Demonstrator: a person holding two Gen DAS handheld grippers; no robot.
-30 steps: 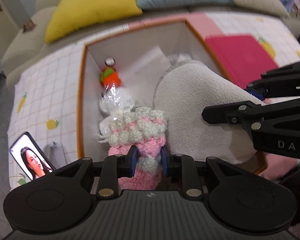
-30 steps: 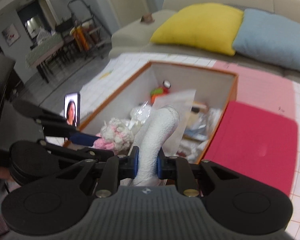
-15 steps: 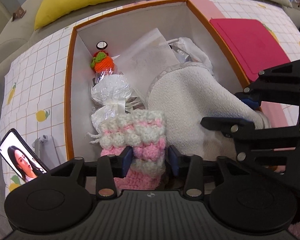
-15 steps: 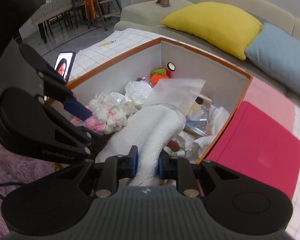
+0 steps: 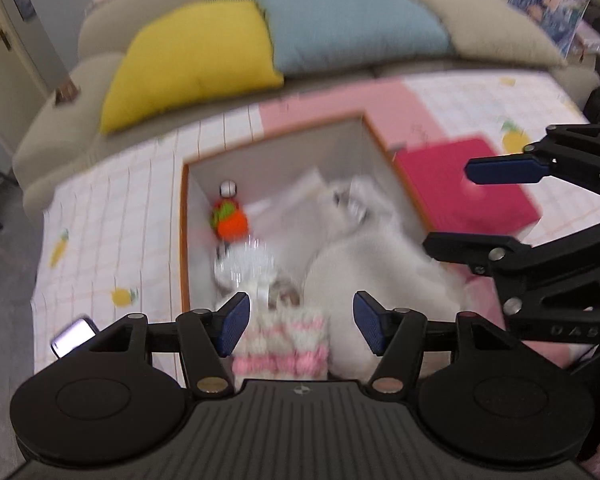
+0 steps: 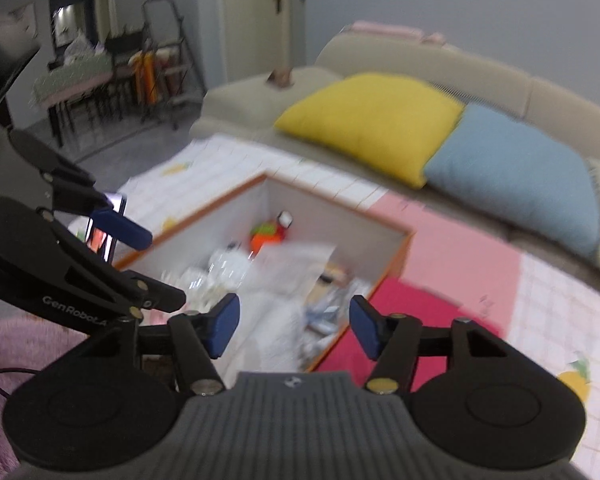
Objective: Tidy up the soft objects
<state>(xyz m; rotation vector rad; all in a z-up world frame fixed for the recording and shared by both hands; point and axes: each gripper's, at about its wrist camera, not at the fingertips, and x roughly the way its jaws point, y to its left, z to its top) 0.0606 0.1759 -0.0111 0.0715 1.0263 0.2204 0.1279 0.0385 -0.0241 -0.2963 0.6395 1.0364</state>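
Pink-white crochet piece [image 5: 281, 342] beside white fleece [image 5: 376, 276], boxed.

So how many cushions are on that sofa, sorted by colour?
Yellow cushion: 1
Blue cushion: 1
Beige cushion: 1
Total: 3
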